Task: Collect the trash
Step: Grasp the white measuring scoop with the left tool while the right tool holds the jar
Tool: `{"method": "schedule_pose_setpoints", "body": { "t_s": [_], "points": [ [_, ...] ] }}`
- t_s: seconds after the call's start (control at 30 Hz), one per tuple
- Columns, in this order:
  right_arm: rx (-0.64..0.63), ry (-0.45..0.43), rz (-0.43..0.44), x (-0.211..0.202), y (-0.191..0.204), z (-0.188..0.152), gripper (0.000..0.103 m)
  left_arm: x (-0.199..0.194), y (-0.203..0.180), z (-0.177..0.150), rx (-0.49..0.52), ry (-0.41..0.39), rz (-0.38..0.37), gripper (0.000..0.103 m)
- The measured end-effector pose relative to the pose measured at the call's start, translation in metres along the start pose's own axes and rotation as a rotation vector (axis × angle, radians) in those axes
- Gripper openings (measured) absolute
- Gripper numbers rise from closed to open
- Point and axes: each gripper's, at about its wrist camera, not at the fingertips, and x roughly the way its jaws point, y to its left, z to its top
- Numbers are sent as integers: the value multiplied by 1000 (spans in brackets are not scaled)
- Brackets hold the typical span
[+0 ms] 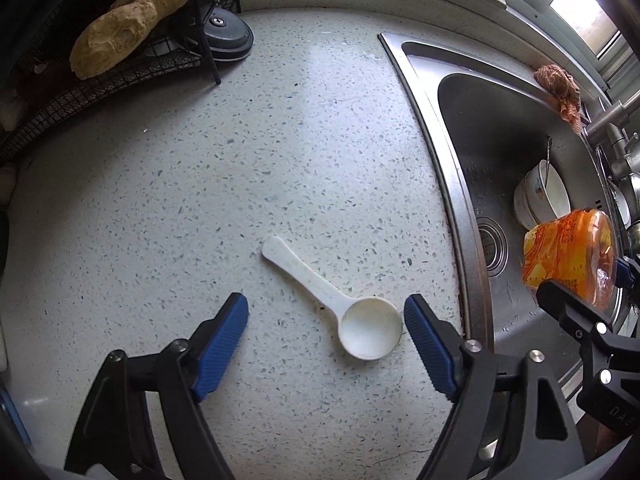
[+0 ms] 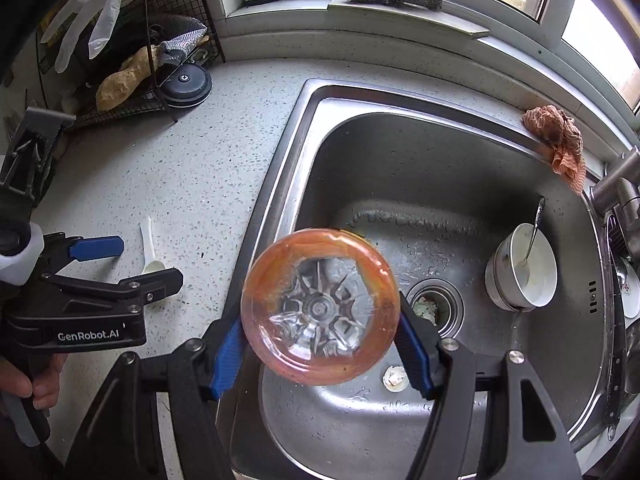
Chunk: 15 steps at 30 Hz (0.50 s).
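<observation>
A white plastic spoon (image 1: 370,332) lies on the speckled counter (image 1: 200,200), bowl up, handle pointing up-left. My left gripper (image 1: 326,301) points down over it, open. The spoon's bowl sits just inside the right blue pad (image 1: 428,344), and the left pad stands well apart from it. The right wrist view shows the same left gripper (image 2: 136,262) over the spoon (image 2: 149,248), with a hand (image 2: 36,380) on its handle. My right gripper (image 2: 320,320) is shut on an orange-labelled clear plastic bottle (image 2: 320,308), held bottom-first over the sink. The bottle (image 1: 568,252) also shows in the left wrist view.
The steel sink (image 2: 400,152) holds stacked white bowls (image 2: 524,276) with a metal spoon, a drain (image 2: 434,304) and a white scrap (image 2: 394,376). An orange cloth (image 2: 558,136) hangs on its far rim beside the faucet (image 2: 616,188). A wire rack (image 1: 80,92) stands at the counter's far left.
</observation>
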Motion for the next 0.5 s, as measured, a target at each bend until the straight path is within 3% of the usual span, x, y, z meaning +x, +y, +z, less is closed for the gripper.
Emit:
{"method": "schedule_pose_setpoints", "body": {
  "t_s": [0.17, 0.5],
  "points": [
    [-3, -3, 2, -5, -2, -5, 64, -7, -2, -5, 8, -6, -16, 31],
    [5, -17, 20, -20, 0, -23, 64, -21, -12, -27, 17, -13, -49, 29]
  ]
}}
